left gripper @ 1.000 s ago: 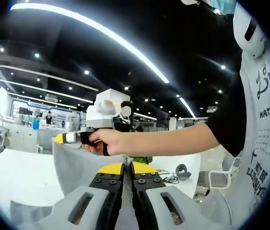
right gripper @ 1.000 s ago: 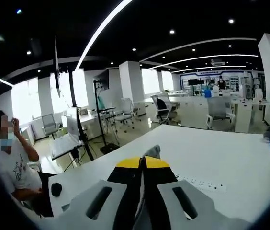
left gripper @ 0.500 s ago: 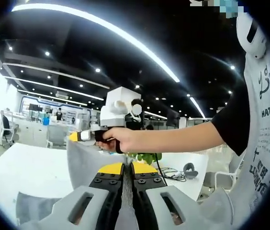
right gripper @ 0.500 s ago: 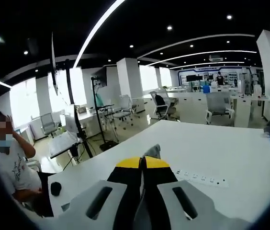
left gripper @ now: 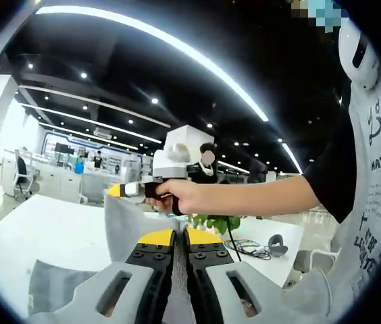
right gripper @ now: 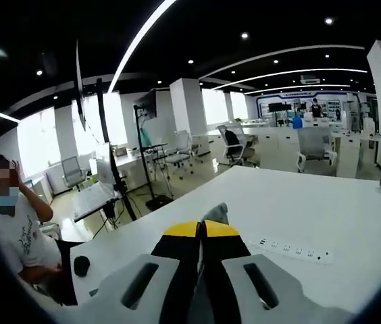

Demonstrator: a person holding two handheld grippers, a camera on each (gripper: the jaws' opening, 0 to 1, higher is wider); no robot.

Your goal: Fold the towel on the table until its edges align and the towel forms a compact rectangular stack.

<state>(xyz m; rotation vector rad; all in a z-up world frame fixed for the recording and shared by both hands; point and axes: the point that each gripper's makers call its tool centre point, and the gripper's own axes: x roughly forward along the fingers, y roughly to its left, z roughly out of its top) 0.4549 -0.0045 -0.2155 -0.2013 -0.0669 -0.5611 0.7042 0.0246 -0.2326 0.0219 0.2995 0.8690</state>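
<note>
Left claw [left gripper: 174, 237] has its two jaws pressed together on grey cloth: a thin strip of the towel [left gripper: 126, 226] runs between the yellow tips and down between the grey jaw bodies. Right claw [right gripper: 201, 229] is closed in the same way, and a small grey tuft of the towel [right gripper: 216, 212] stands out just above its tips.

In the left gripper view the right claw [left gripper: 131, 190] comes in from the right, held by the person's hand [left gripper: 177, 196], and the towel hangs down from its yellow tip as a grey sheet. This sheet runs from the right claw, which is higher and farther, down to the left claw, which is nearer and lower, so the held edge stretches between the two claws above the desk [left gripper: 48, 223]. A lower part of the towel shows at the left below, near or on the desk; I cannot tell if it touches.

I judge that the coming move depends on this line: both claws must carry the held edge together, forward and down over the desk, to lay it on the opposite edge.

Count: one towel, two claws, one white desk. In the right gripper view one power strip [right gripper: 292, 250] lies on the desk [right gripper: 325, 216], and one seated person [right gripper: 21, 236] is at the far left.
</note>
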